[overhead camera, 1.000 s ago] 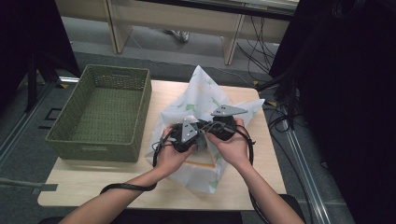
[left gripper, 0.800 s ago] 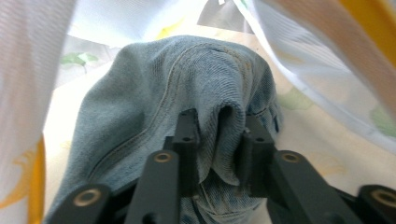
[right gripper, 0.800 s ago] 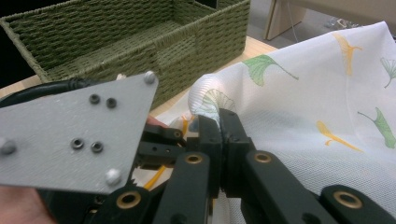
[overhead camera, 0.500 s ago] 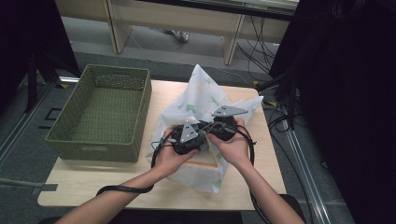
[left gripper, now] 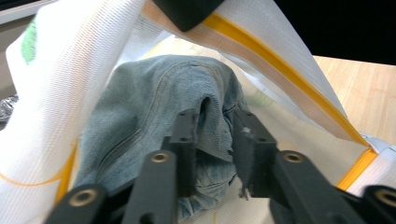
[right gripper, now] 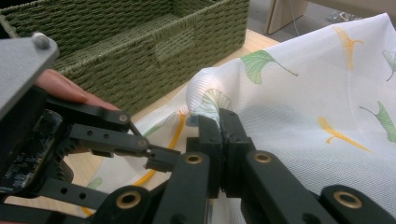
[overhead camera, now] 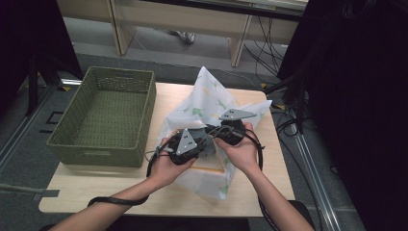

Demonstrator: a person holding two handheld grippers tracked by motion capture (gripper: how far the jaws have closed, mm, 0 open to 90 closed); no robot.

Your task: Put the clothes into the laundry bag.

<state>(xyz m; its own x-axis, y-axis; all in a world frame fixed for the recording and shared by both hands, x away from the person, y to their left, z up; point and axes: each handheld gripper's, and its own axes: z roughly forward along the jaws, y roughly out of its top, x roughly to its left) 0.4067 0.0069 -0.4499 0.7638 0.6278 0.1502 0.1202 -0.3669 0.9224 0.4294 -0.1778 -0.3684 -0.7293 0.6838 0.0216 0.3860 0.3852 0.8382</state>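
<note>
Denim garment [left gripper: 154, 126] sits inside the white mesh laundry bag [overhead camera: 207, 103] at the tabletop's [overhead camera: 120, 190] middle; left gripper [left gripper: 214, 140] straddles a denim fold, jaws apart, while right gripper [right gripper: 219, 135] pinches the bag's fabric.

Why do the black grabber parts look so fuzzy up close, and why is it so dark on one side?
In the left gripper view, the jaws sit too near the lens, so they blur; the jeans look sharper. In the right gripper view, the basket stays clear. In the high view, the room's right side is unlit.
</note>
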